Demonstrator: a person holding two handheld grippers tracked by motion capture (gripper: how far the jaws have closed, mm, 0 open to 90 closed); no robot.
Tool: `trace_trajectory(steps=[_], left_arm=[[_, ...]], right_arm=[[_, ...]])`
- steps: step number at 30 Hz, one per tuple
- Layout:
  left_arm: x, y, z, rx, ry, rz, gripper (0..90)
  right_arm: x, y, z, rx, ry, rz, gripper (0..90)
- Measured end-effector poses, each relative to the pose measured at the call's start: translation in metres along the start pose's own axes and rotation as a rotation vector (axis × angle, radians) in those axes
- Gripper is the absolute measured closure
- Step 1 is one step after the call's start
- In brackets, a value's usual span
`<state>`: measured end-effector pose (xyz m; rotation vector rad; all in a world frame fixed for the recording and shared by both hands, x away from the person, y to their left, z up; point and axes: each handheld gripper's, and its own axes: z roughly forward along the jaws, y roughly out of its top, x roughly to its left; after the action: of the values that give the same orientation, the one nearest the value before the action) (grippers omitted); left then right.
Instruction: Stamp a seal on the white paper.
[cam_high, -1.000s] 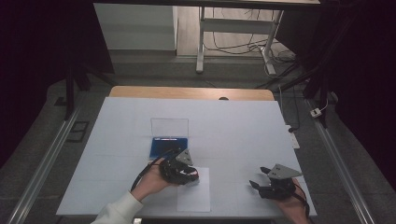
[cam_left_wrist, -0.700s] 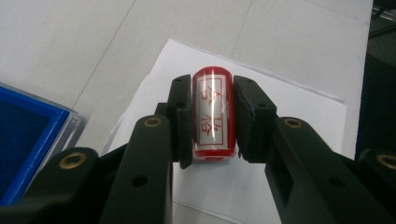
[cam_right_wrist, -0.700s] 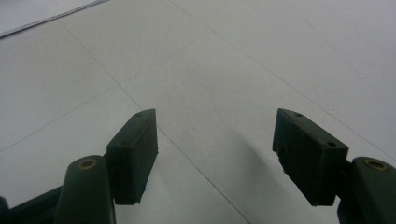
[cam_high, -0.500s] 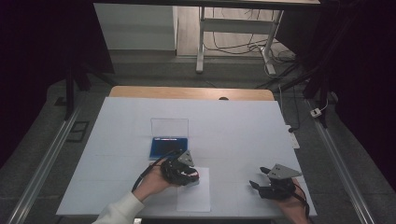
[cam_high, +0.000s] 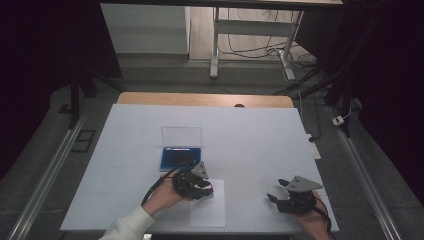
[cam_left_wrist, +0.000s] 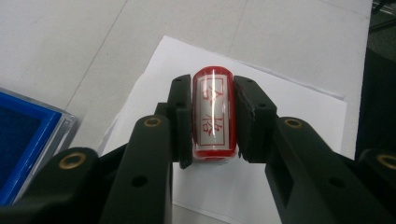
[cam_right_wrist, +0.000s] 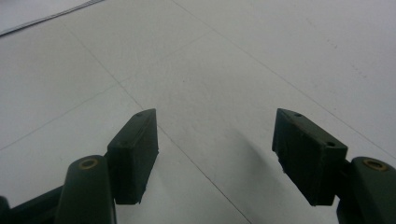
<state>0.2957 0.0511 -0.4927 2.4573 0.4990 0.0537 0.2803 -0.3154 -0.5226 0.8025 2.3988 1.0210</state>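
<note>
Clamping a red stamp (cam_left_wrist: 213, 114), the left gripper (cam_left_wrist: 212, 116) hovers over white paper (cam_left_wrist: 261, 98) for stamping; right gripper (cam_right_wrist: 215, 156) rests, jaws apart.

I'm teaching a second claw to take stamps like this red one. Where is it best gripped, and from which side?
Grip the red stamp across its long flat sides, as the left claw does over the paper sheet: those parallel faces seat the pads squarely. Probably come from its back end, leaving the printing face clear.

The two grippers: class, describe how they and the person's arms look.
Both the left gripper and the right gripper are black, with blocky flat-faced jaws and brass-coloured rivets. Each has a grey three-cornered plate on top and a black cable. The left arm wears a white sleeve.
</note>
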Motion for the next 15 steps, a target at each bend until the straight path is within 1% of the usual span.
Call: trace_trajectory(steps=[9,14,15], left_arm=[[-0.0007,0.001,0.0006,0.013,-0.001,0.004,69.3],[-0.0026,0.0024,0.0009,0.022,0.01,0.006,69.4],[-0.0025,0.0028,0.0006,0.03,0.012,0.011,69.5]], right_arm=[[0.0005,0.0,0.0003,0.001,0.0,0.0,30.8],[0.0004,0.0,0.0004,-0.001,0.004,0.0,30.8],[0.0005,0.0,0.0004,0.0,0.004,0.0,30.8]])
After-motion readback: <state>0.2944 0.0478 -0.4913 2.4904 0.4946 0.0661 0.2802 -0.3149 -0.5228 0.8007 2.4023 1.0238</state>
